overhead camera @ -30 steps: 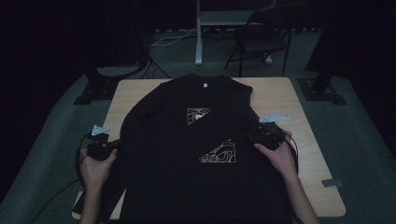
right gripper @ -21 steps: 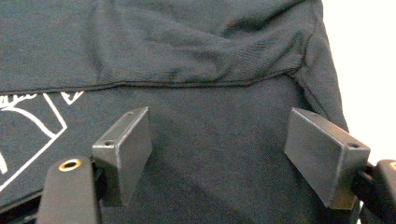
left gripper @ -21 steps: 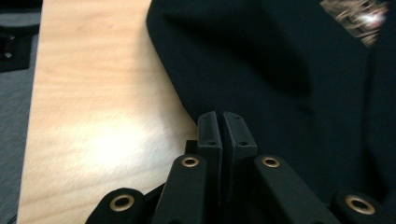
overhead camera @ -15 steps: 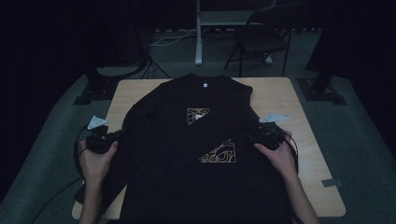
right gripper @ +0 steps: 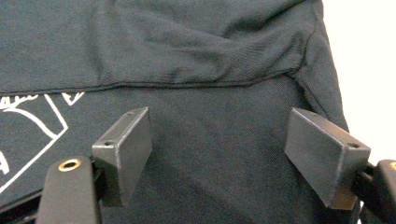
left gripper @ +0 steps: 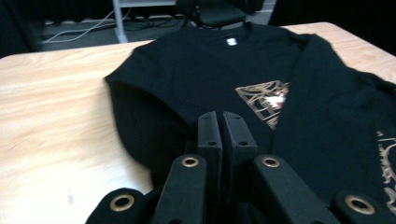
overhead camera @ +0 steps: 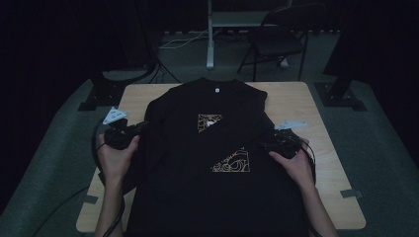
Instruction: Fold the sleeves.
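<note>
A black long-sleeved shirt (overhead camera: 212, 148) with a gold print lies spread on the wooden table (overhead camera: 306, 103), collar at the far side. My left gripper (overhead camera: 141, 127) is at its left edge. In the left gripper view the jaws (left gripper: 226, 126) are pressed together on the shirt's (left gripper: 210, 60) side edge, which is raised off the wood with shadow under it. My right gripper (overhead camera: 267, 143) rests at the shirt's right edge. In the right gripper view its jaws (right gripper: 219, 140) stand wide apart above the dark cloth (right gripper: 196, 46), holding nothing.
Bare wood shows along the table's left, right and far sides. A folding chair (overhead camera: 276, 39) and a white stand with cables are on the floor beyond the far edge. A dark stand base (overhead camera: 346, 98) sits off the far right corner.
My left gripper has risen and moved inward and away from the near edge, drawing the shirt's left edge with it. The right gripper has stayed put.
</note>
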`<state>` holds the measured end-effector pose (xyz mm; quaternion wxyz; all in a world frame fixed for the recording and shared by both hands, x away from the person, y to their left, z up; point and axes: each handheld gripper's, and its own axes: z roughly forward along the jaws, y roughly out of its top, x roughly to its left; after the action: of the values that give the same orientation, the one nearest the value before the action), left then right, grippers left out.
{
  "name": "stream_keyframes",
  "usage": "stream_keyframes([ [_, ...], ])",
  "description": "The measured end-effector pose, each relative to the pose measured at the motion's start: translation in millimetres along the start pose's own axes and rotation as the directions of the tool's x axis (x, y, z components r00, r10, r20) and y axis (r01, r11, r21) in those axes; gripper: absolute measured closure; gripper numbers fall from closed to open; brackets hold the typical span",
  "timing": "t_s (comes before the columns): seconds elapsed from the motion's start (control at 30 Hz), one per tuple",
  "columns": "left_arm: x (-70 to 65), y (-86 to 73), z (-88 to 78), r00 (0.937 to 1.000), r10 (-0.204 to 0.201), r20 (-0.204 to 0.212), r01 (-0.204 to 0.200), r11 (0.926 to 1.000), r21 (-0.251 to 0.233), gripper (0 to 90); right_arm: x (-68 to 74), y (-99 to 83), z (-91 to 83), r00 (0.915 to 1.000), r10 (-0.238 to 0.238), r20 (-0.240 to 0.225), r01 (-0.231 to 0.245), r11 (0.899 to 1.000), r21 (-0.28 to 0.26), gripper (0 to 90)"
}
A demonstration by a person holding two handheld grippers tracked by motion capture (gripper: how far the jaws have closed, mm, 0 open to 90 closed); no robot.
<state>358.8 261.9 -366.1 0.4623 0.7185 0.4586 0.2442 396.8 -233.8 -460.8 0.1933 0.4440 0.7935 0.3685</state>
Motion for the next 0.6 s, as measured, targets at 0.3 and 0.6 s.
stream_keyframes([
  [0.3, -28.9, 18.1, 27.0, 0.9975, 0.048, 0.052, -0.050, 0.9984, 0.027, 87.4, -0.7, 0.0, -0.2, 1.0000, 0.006, -0.006, -0.006, 1.000, -0.002, 23.0],
  [0.6, -53.9, 29.9, 56.6, 0.9902, 0.084, 0.111, -0.092, 0.9937, 0.064, 87.5, -1.8, -0.2, -0.5, 0.9998, 0.016, -0.013, -0.016, 1.000, -0.004, 22.9],
])
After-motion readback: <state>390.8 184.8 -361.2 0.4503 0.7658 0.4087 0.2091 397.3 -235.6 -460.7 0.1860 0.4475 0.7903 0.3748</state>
